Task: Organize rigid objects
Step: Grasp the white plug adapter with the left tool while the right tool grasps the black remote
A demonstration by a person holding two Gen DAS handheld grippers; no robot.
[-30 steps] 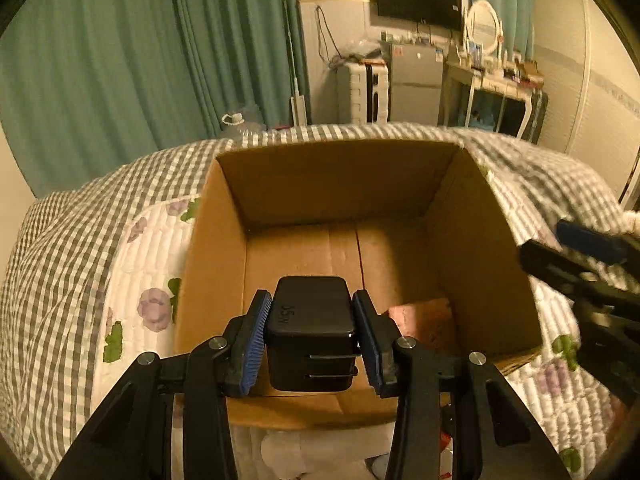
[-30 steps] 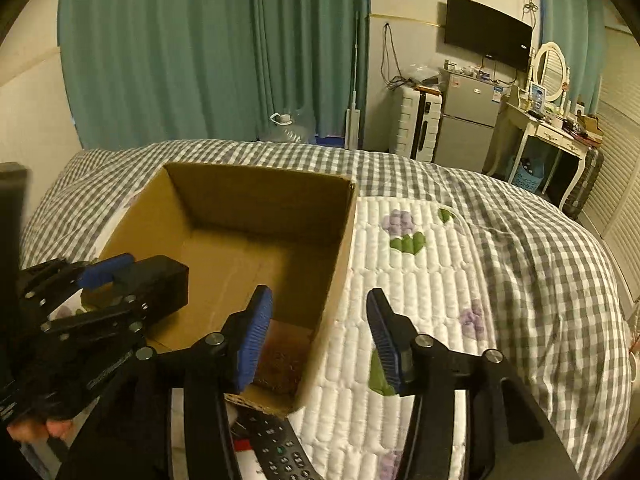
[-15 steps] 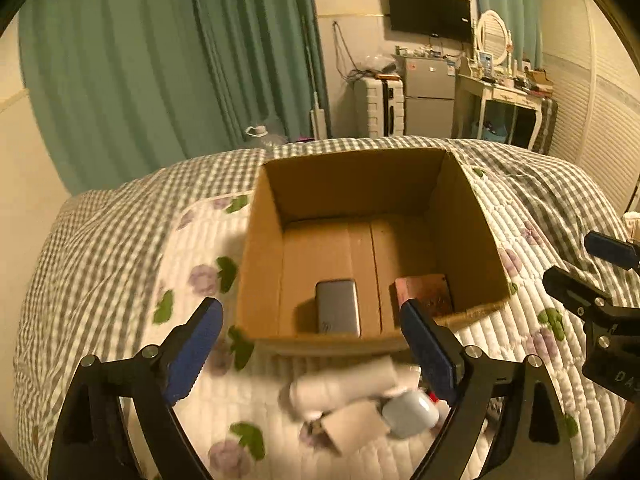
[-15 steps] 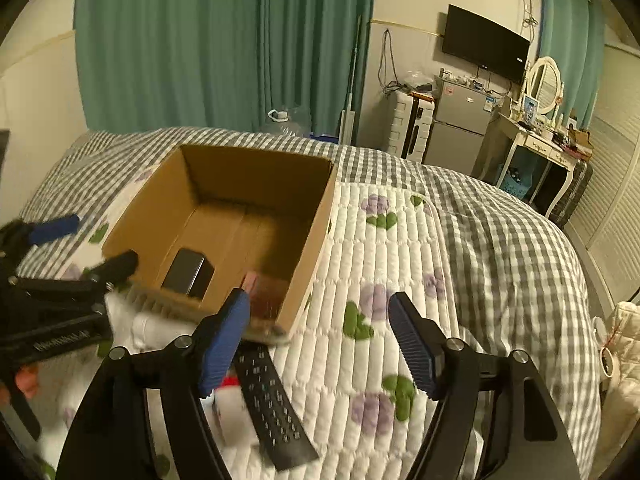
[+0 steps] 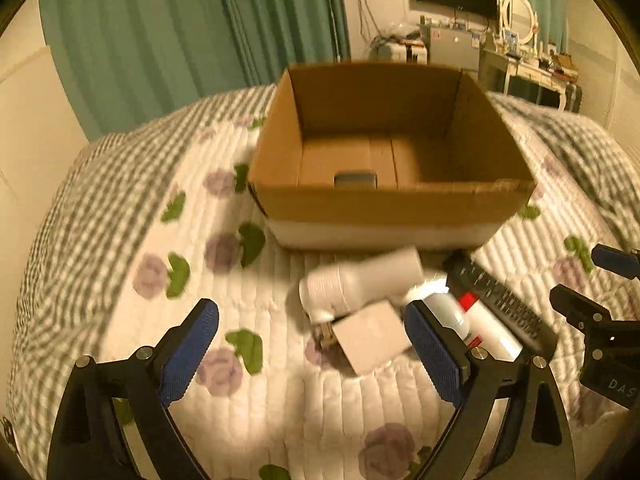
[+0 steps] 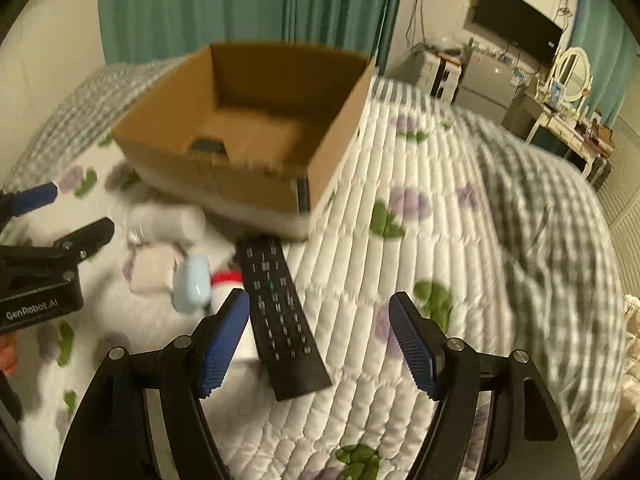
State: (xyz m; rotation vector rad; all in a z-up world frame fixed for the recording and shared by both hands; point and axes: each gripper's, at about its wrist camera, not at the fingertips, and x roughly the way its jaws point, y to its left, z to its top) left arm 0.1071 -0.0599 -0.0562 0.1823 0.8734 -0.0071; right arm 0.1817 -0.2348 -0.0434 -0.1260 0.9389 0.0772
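Observation:
An open cardboard box [image 5: 392, 204] [image 6: 208, 156] sits on the quilted bed, with a dark charger block [image 5: 355, 179] [image 6: 207, 145] lying inside. In front of it lies a pile: a white bottle [image 5: 360, 284], a pale box [image 5: 370, 336] [image 6: 154, 268], a light blue object [image 6: 194, 284], a red-and-white tube [image 5: 486, 326] and a black remote [image 5: 502, 304] [image 6: 280, 316]. My left gripper [image 5: 312, 354] is open and empty, low over the pale box. My right gripper [image 6: 320, 340] is open and empty, just above the remote's near end.
The bed has a white floral quilt [image 6: 400, 240] over a grey checked blanket [image 6: 552, 208]. Green curtains [image 5: 180, 40] hang behind. A TV [image 6: 516, 20], a fridge and a dressing table stand at the back right.
My left gripper let the charger block go into the box, opened wide and drew back toward the pile. My right gripper also pulled back and lowered over the remote.

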